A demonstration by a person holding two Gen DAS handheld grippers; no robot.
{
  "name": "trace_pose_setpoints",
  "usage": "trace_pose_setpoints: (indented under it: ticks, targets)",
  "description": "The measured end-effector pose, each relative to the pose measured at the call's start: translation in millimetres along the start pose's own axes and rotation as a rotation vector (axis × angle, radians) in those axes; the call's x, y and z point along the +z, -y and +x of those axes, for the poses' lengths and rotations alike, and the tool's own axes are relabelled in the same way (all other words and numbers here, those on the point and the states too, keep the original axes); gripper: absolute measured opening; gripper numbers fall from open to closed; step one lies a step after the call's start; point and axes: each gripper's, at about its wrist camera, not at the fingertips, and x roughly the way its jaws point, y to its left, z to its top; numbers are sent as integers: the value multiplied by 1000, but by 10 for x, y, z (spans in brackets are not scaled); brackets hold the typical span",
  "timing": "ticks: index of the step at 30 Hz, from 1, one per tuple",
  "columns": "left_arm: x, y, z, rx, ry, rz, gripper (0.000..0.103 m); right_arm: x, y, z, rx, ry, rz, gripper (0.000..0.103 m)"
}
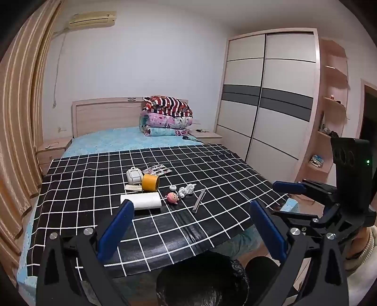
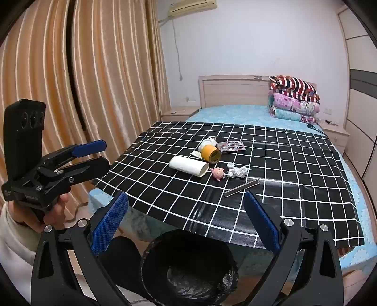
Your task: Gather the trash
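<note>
Left hand-held gripper (image 1: 190, 226) is released, blue pads wide apart, nothing between them, held just off the near edge of the bed. Right hand-held gripper (image 2: 186, 221) is likewise released & empty, hovering beside it; each shows in the other's view, off to the side, gripped by a hand in a pale sleeve.

Directly below both, on the floor at the foot of the bed, stands a round trash bin (image 2: 188, 266) w/ a black plastic liner, mouth open.

Ahead, a black cloth (image 1: 212, 169) w/ a white grid covers the near part of the bed over a blue sheet (image 1: 113, 138). On it, a small cluster of items near the middle: a crumpled white tissue (image 1: 187, 189), the likely trash, lies beside a pink toy figure (image 1: 173, 197) & a small white cap (image 1: 173, 187). A grey flat strip (image 1: 199, 200) lies apart to the right of the tissue. Left of the toy, a white paper roll (image 1: 143, 200) lies on its side; behind it a yellow tape roll (image 1: 150, 182) stands on edge, next to a white boxy gadget (image 1: 133, 176) & a blister pack of pills (image 1: 157, 170).

Farther back, folded quilts (image 1: 167, 117) are stacked against the headboard. Peach curtains (image 2: 70, 82) hang on the left side, a sliding-door wardrobe (image 1: 266, 94) stands right, & an AC unit (image 1: 93, 20) sits high on the wall.
</note>
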Motion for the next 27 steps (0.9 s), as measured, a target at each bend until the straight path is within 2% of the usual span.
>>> trace_pose_setpoints:
  ticks: [27]
  targets:
    - [2,-27,25,12,-6,-1,95,4,-10,23,5,-2,-1,99]
